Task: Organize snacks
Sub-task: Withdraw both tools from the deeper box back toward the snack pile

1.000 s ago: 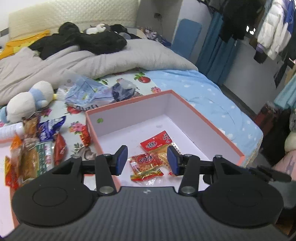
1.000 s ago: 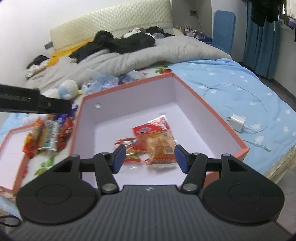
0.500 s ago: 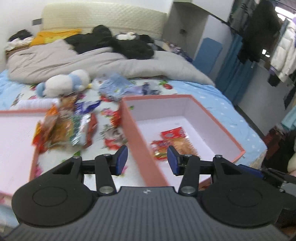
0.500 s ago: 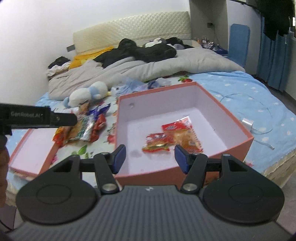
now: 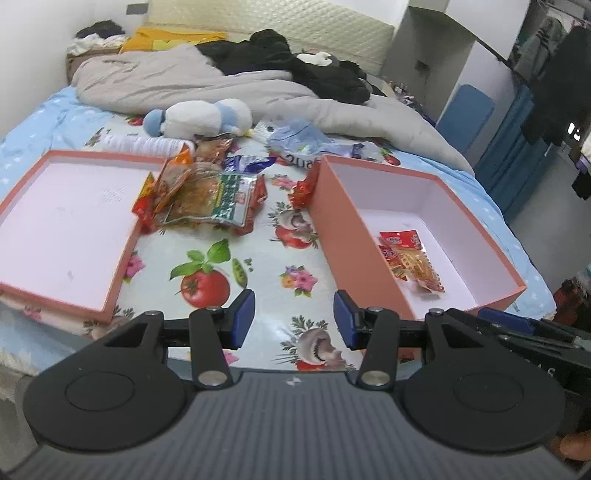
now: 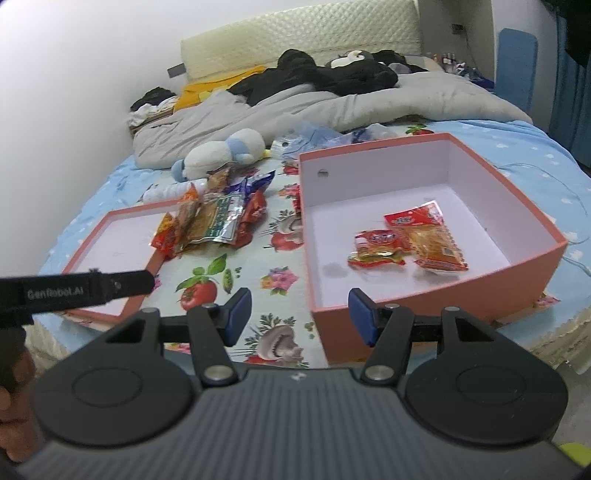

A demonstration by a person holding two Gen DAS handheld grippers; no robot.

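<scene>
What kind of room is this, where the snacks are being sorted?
Almost certainly a bedroom in someone's home. The work surface is a bed with a padded cream headboard, a rumpled grey duvet and a white-and-blue plush toy, and clothes hang on a rail at the right.

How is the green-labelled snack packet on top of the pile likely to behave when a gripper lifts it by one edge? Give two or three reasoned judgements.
The green-labelled snack packet looks like thin, crinkled film, so it would probably sag and bend rather than stay flat. Its glossy surface suggests that it may slip between the pads. It overlaps the red packets beside it, so lifting it could drag or shift them.
</scene>
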